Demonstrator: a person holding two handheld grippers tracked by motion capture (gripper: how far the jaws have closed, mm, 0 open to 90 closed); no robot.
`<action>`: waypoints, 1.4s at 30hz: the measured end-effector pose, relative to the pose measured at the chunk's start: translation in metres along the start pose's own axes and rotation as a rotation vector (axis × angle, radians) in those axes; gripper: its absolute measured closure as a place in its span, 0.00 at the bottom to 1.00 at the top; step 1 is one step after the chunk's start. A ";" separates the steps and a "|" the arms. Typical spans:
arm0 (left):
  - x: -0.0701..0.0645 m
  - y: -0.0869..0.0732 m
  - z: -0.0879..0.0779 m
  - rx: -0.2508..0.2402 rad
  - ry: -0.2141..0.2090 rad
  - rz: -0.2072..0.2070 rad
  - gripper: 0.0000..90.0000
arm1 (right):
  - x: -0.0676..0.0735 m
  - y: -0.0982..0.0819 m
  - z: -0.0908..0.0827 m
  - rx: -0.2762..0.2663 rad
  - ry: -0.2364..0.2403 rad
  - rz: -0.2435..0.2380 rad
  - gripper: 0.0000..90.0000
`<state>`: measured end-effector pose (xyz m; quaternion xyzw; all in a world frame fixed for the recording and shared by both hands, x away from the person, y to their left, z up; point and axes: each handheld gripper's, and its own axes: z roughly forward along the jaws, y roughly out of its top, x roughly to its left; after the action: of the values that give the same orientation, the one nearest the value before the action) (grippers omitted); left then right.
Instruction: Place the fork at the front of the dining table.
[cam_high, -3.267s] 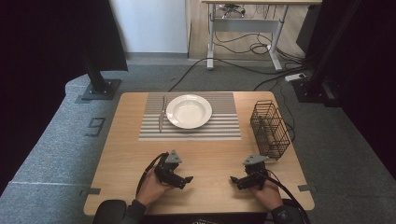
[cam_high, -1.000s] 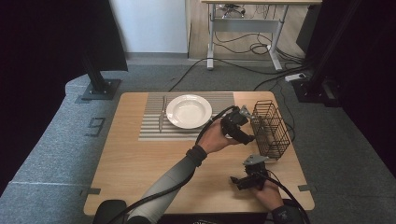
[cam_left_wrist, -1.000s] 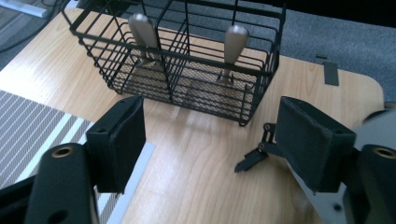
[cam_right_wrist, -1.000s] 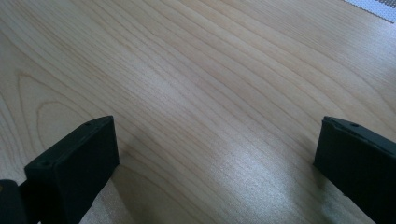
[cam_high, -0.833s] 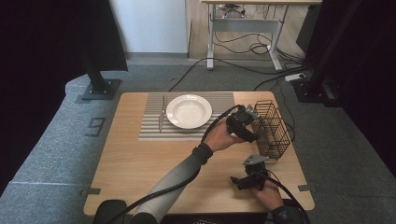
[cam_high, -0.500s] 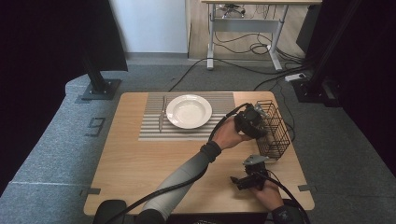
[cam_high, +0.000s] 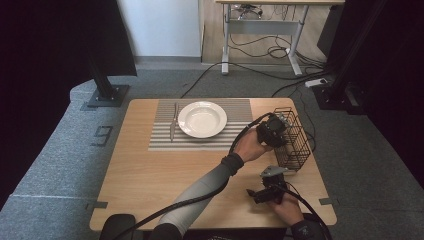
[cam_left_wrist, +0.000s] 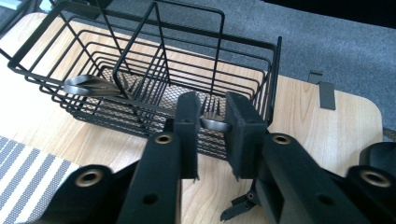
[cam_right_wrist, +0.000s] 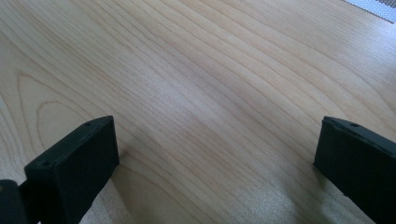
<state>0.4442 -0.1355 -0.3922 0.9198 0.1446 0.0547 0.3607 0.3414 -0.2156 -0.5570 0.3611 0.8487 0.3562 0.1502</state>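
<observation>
A: At a pale wooden desk (cam_high: 150, 185), a person's left gripper (cam_high: 272, 131) reaches to the rim of a black wire cutlery basket (cam_high: 295, 145); the right gripper (cam_high: 264, 190) lies low near the front edge.

B: The left gripper view adds detail: its jaws, narrowly apart, flank the rounded end of a steel handle (cam_left_wrist: 214, 123) with fork-like tines behind; whether they pinch it is unclear. A second steel handle end (cam_left_wrist: 86, 86) leans in the neighbouring compartment.

A: From above, a round white ceramic plate (cam_high: 202, 119) and a steel knife (cam_high: 172, 122) rest on a grey-striped woven placemat (cam_high: 200, 140).

B: The right gripper view shows bare wood grain between jaws spread wide, their tips cropped.
</observation>
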 end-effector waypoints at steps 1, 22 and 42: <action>0.000 0.000 0.000 0.000 -0.011 -0.005 0.86 | 0.000 0.000 0.000 -0.002 0.001 -0.003 0.00; 0.005 0.014 -0.044 -0.069 0.008 0.024 0.87 | 0.000 0.000 0.000 -0.001 0.002 0.000 0.00; 0.007 0.027 -0.110 -0.121 0.047 0.055 0.87 | 0.000 0.000 0.000 -0.001 0.002 0.006 0.00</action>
<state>0.4347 -0.0806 -0.2936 0.8983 0.1240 0.0948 0.4107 0.3411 -0.2152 -0.5569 0.3632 0.8476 0.3574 0.1483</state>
